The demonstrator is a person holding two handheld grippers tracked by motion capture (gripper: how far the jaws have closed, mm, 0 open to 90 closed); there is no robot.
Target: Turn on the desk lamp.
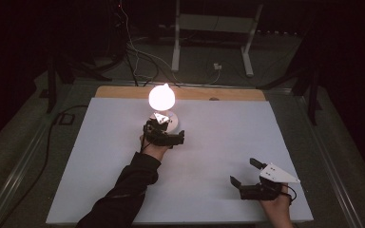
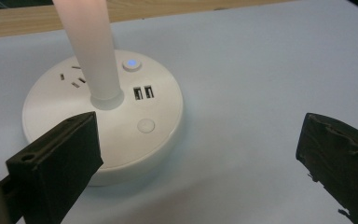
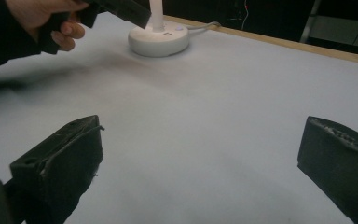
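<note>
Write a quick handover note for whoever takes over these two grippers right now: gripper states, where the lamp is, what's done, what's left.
Left gripper: jaws wide open, nothing between them, hovering just in front of the lamp base.
Right gripper: open, nothing held, over the bare white table at the near right, well away from the lamp.
Lamp: stands at the far middle of the table and is lit; the small button on its base glows blue.
Done: the lamp appears switched on.
Left: probably only drawing the left gripper back from the base; I cannot tell whether another press is wanted.
</note>
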